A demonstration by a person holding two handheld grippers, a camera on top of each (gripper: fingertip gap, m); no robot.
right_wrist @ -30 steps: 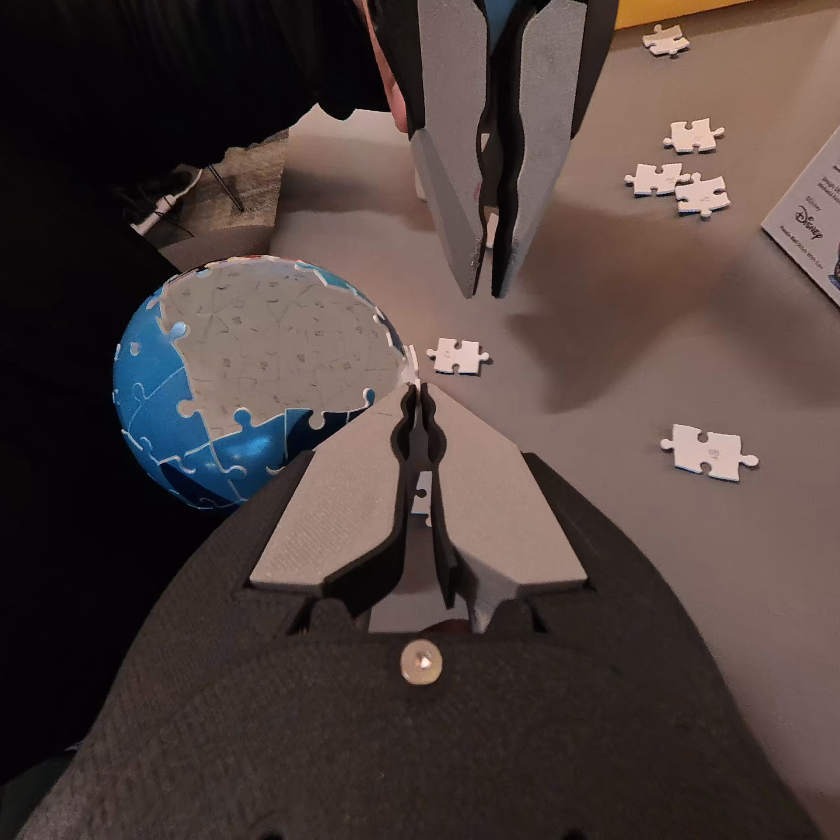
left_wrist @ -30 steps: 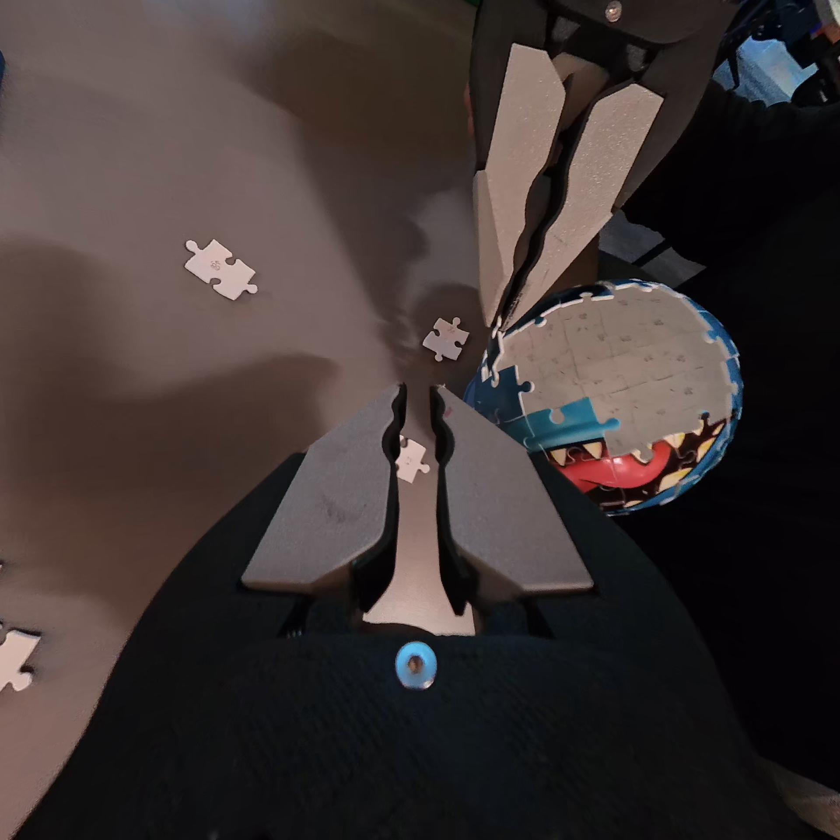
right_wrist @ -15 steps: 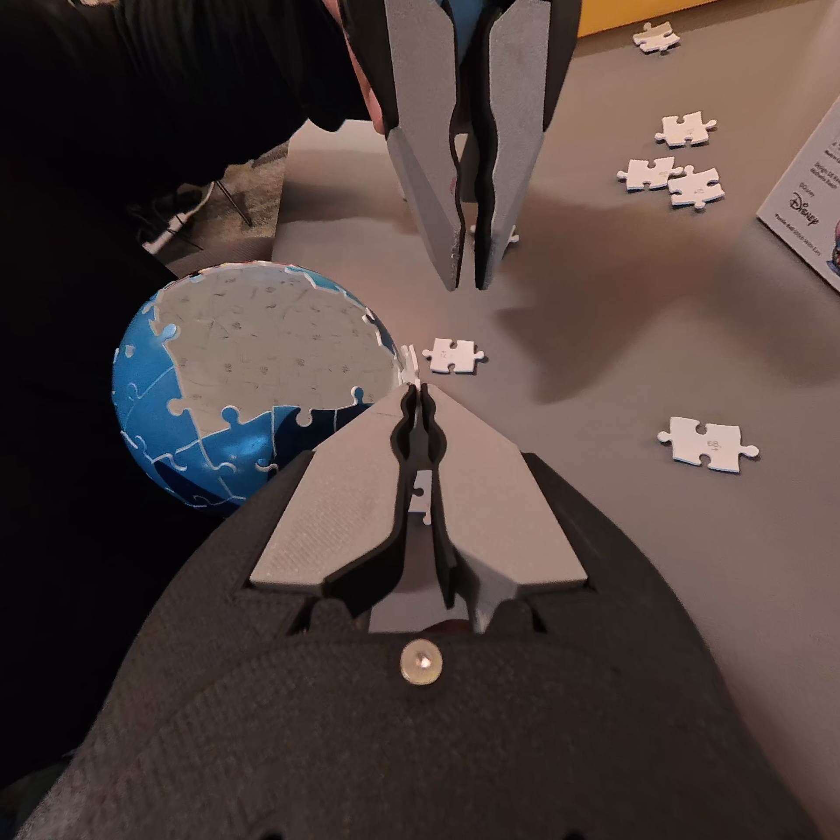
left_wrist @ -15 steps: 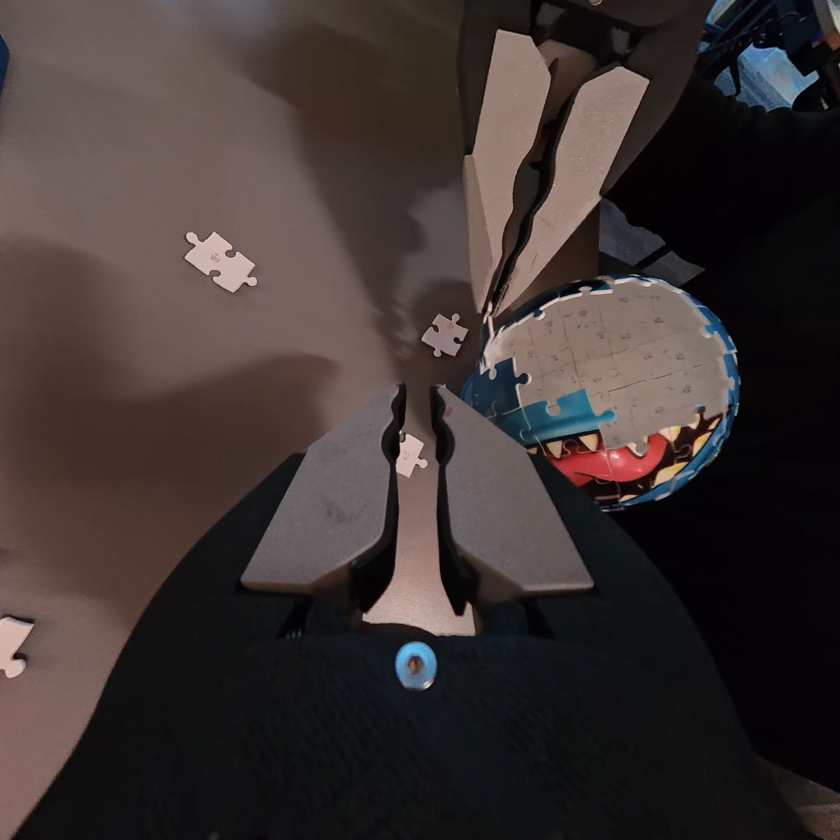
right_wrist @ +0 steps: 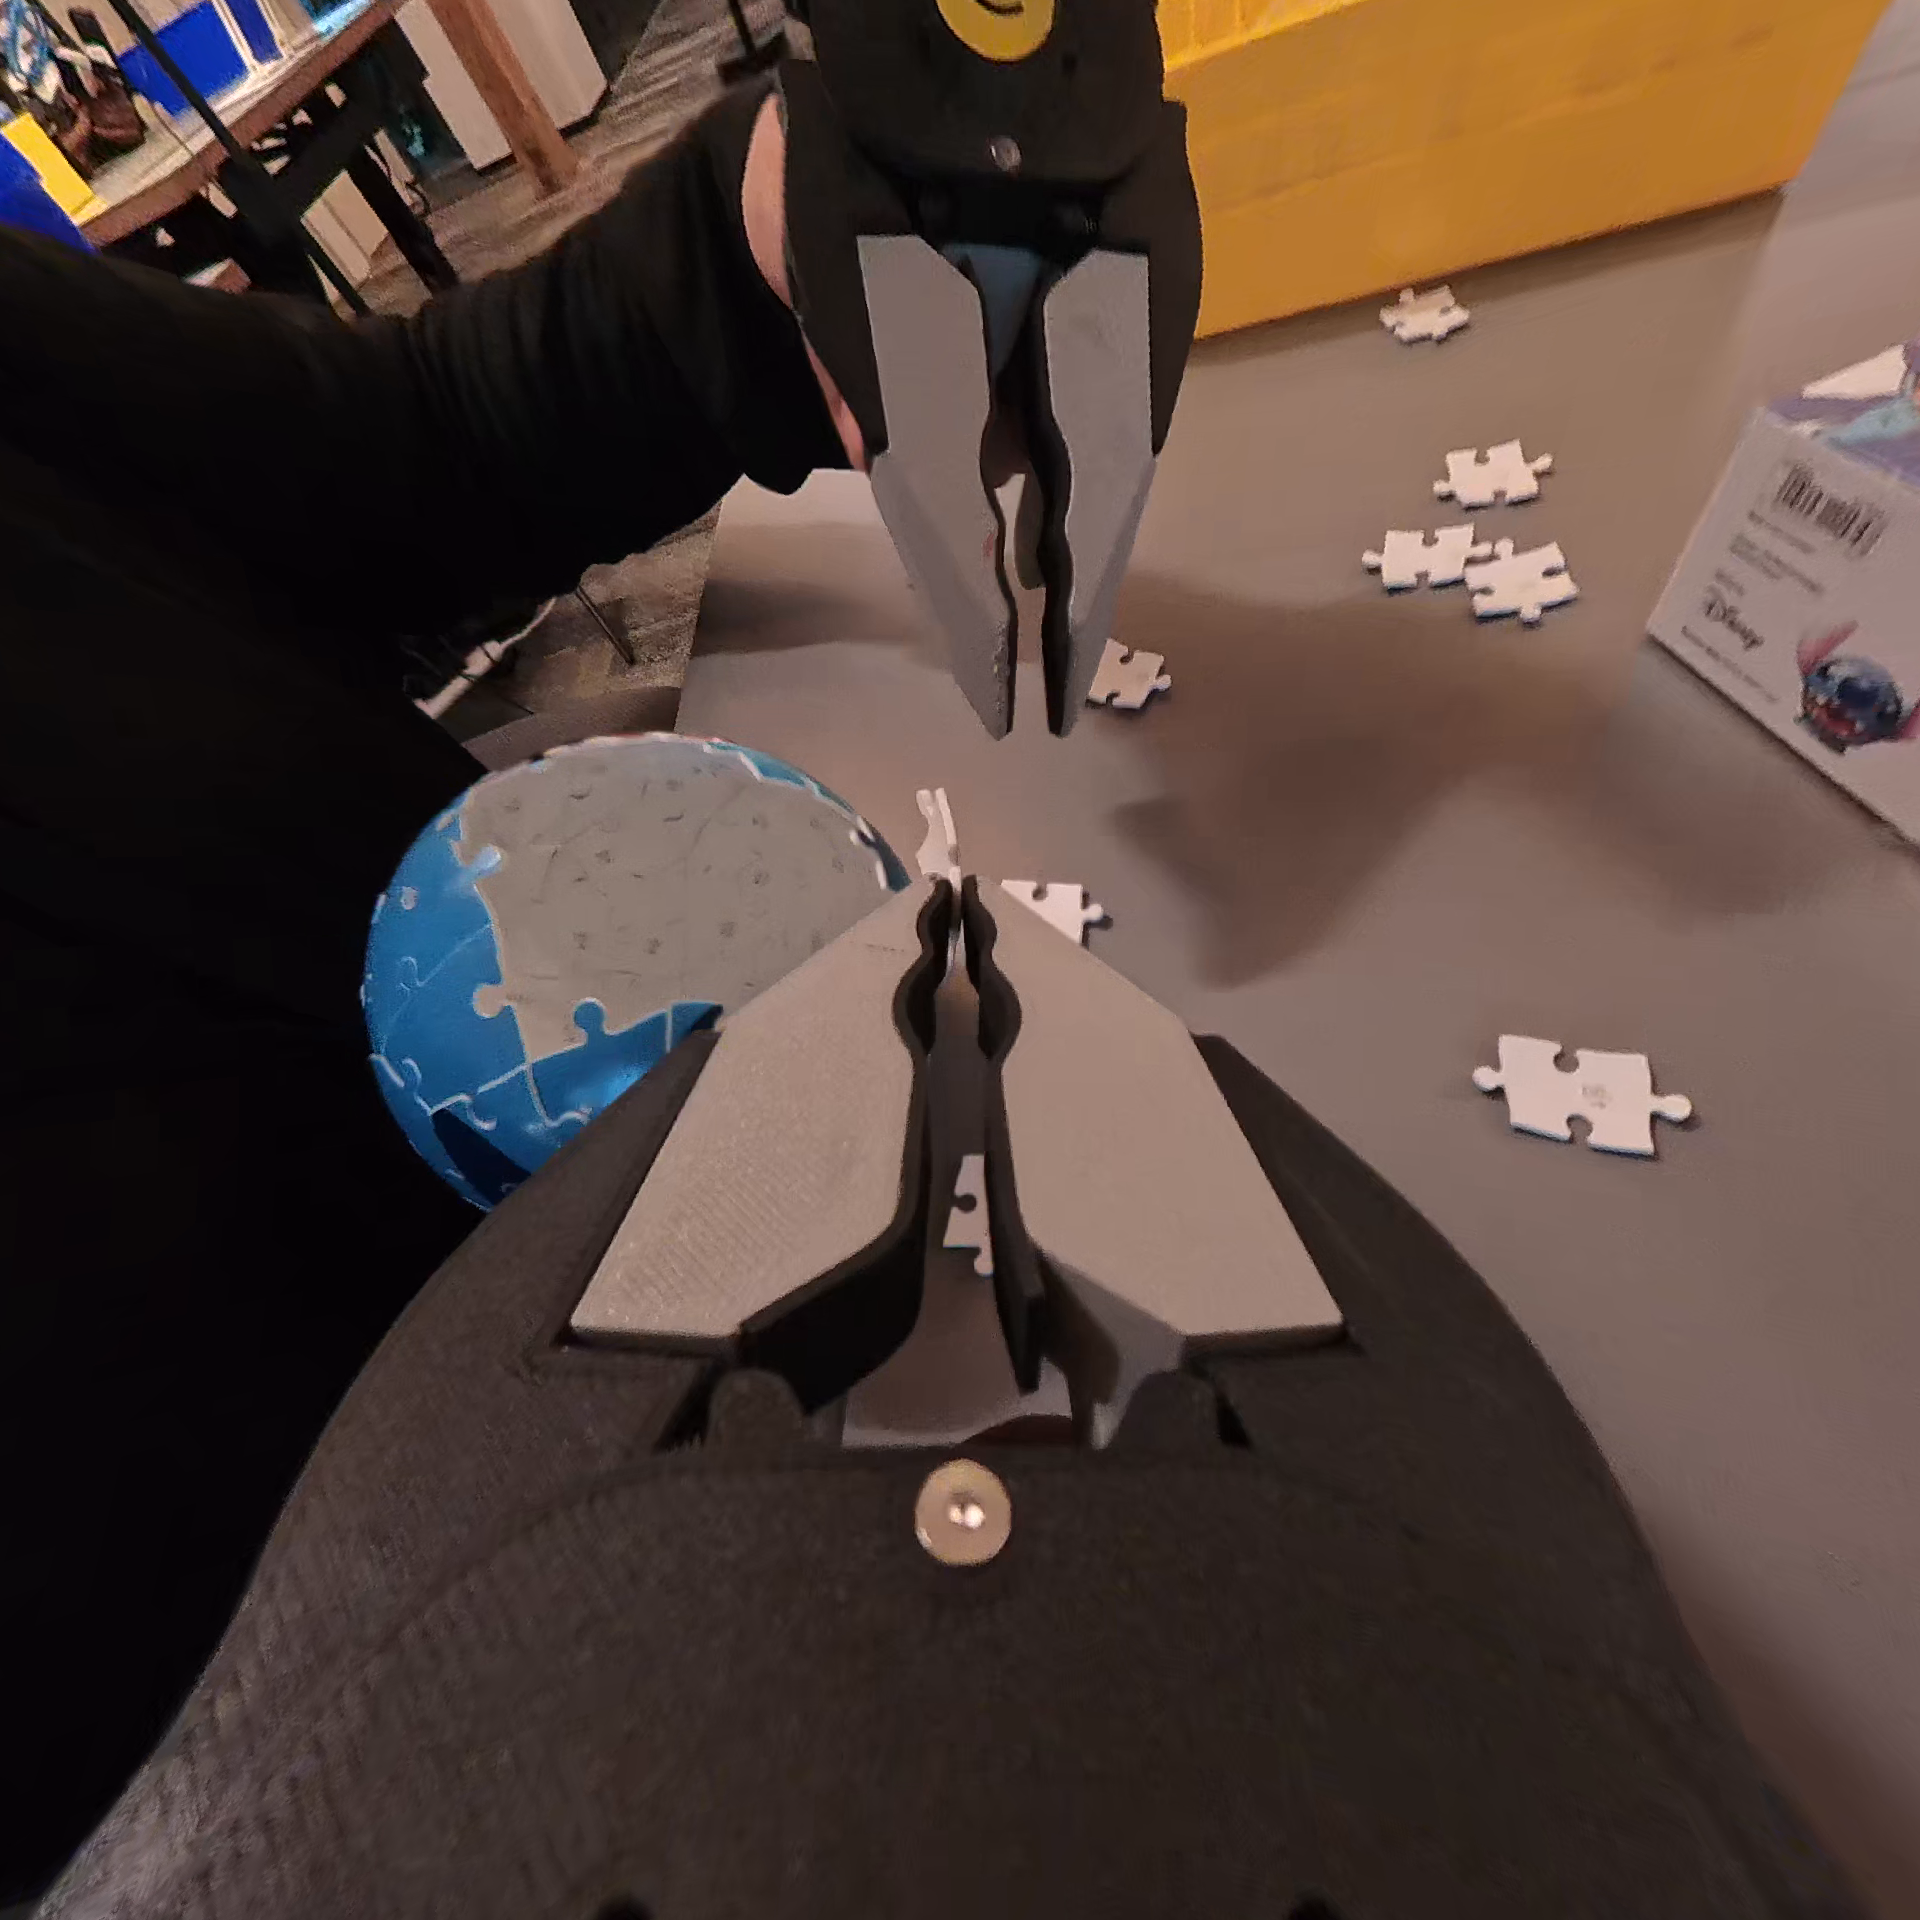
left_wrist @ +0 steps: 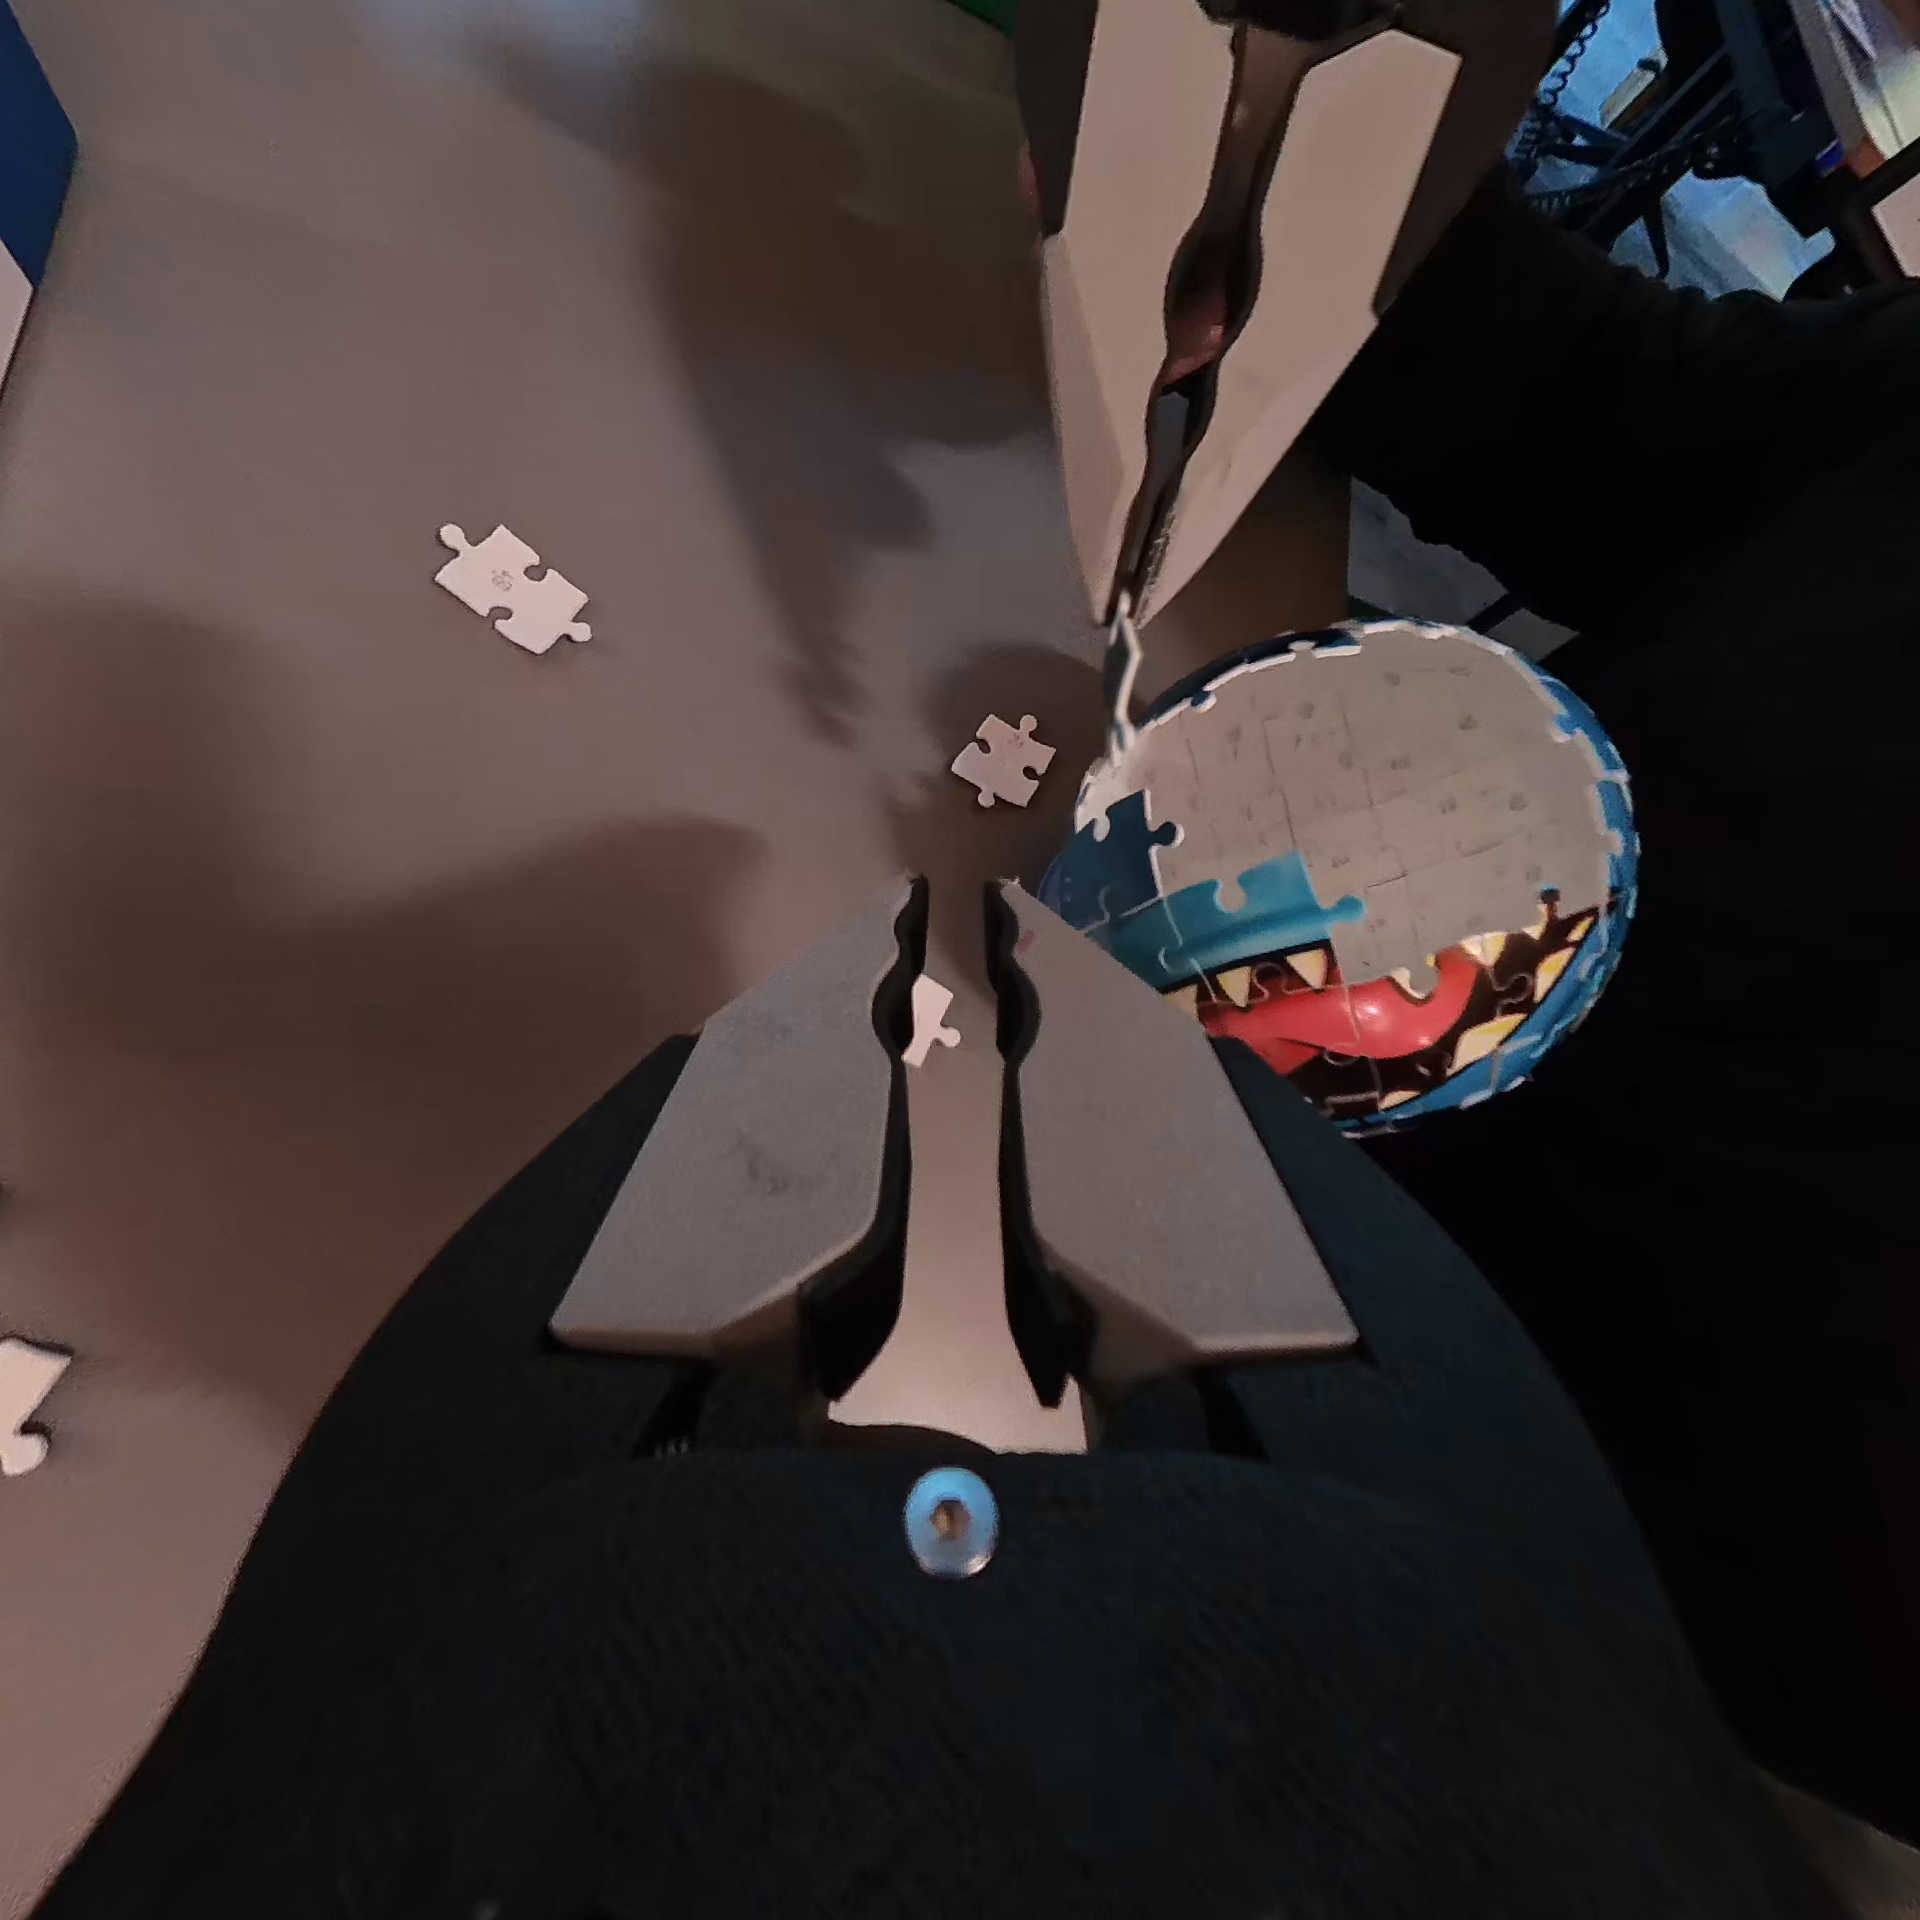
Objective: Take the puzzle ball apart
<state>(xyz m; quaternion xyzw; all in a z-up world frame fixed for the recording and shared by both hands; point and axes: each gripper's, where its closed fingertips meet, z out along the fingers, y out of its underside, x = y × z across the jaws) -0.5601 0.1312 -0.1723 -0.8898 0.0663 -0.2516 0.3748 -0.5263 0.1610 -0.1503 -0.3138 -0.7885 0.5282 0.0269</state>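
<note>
The puzzle ball (left_wrist: 1382, 883) is sitting at the near edge of the grey worktop (left_wrist: 312, 364), partly dismantled. A large opening is exposing the pale grey inside of its shell, while the remaining outer pieces are showing blue, with a red tongue and yellowish teeth on the lower part seen from the left wrist view. From the right wrist view the ball (right_wrist: 582, 956) is lying to the left of that gripper's fingers.

The right gripper (left_wrist: 1127, 613) is pointing down at the ball's upper left rim, its jaws clenched on a white puzzle piece (left_wrist: 1124, 675) standing on edge. Whether that piece is touching the ball's rim cannot be told. In the right wrist view the same piece (right_wrist: 938, 847) is projecting just past the fingertips of the right gripper (right_wrist: 958, 888).

The left gripper (left_wrist: 954, 888) is hovering over the worktop just left of the ball, its jaws released with a narrow gap and gripping nothing. It is appearing opposite in the right wrist view (right_wrist: 1029, 722), tips pointing down, clear of the surface.

Loose white pieces are lying scattered on the worktop: a joined pair (left_wrist: 511, 588), a single piece (left_wrist: 1003, 761) near the ball, and another (left_wrist: 930, 1020) showing between the left fingers. A printed box (right_wrist: 1808, 613) is standing at the right, and a yellow box (right_wrist: 1455, 156) at the rear.
</note>
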